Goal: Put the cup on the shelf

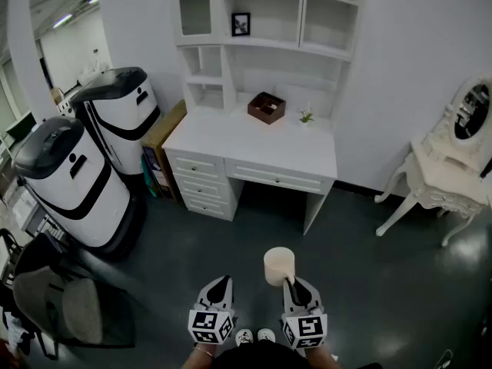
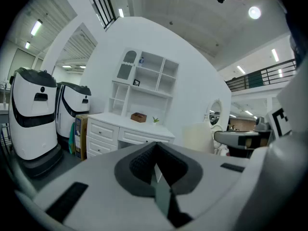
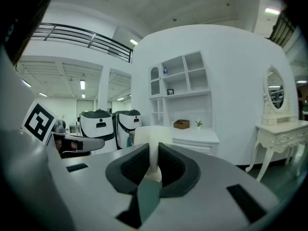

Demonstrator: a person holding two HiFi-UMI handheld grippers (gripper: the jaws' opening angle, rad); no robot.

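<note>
Right gripper [image 1: 291, 282] pinched the cup [image 1: 278, 266] by its handle, in the air over the floor, well short of desk [image 1: 254, 144] and shelf [image 1: 265, 43]. Left gripper [image 1: 222, 281] jaws were fully together, empty.

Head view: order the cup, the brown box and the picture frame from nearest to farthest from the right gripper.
1. Cup, clamped by its handle in the right gripper.
2. Brown box, on the desk, near the back wall.
3. Picture frame, up in the shelf unit above.
</note>
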